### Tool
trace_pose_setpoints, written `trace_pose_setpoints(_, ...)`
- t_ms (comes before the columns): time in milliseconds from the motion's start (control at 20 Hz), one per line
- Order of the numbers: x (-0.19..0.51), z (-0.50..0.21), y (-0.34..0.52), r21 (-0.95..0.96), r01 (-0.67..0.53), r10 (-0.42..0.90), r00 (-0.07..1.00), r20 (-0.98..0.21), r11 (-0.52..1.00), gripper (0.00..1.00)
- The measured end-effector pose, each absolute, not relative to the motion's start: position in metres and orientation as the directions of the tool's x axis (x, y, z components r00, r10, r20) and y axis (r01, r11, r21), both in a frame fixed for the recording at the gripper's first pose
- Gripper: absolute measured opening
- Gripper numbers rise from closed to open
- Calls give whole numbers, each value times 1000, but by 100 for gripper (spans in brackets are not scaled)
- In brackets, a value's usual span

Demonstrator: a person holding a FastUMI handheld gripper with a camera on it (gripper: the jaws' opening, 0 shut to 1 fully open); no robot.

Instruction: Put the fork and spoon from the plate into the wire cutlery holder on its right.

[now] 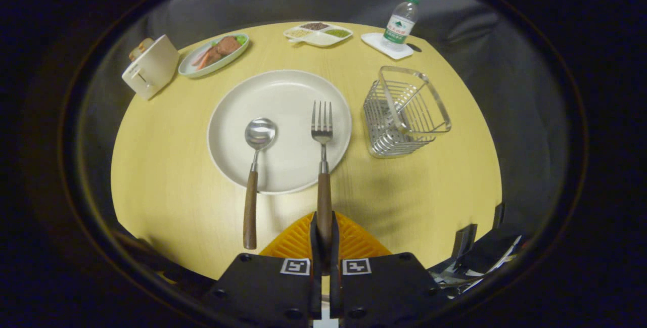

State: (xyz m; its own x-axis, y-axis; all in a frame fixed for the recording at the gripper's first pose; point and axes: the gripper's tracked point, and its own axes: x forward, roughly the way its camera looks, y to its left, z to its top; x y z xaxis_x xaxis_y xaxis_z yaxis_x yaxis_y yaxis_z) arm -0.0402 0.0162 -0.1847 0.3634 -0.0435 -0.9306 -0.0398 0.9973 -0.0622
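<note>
Yellow wood tabletop (177, 186) is seen backed by dark cloth. At its middle lies a plate (283, 100), with the spoon (254, 176) and fork (323, 166) laid across its near rim, heads on the plate and handles over the table. The fork's wooden handle is clamped between the closed fingers of the gripper (323, 244). Just right of the plate stands the wire holder (404, 113). Beyond are placed a toaster (150, 66), a food dish (214, 54), a divided tray (318, 34) and a bottle (400, 24).
</note>
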Motion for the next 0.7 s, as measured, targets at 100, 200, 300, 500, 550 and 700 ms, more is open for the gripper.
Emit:
trace_pose_setpoints(100, -36, -166, 10, -43, -5, -38, 399, -916, 999, 9)
trace_pose_setpoints(200, -30, -144, 1, -36, 24, -43, 438, -898, 999, 9)
trace_pose_setpoints(300, -26, -127, -11, -35, 49, -53, 454, -889, 998, 9)
trace_pose_setpoints(500, -21, -124, -48, -61, 136, -112, 405, -908, 989, 9)
trace_pose_setpoints(550, -21, -128, -53, -63, 149, -116, 380, -918, 987, 9)
trace_pose_setpoints(700, -21, -143, -62, -98, 129, -133, 298, -945, 987, 9)
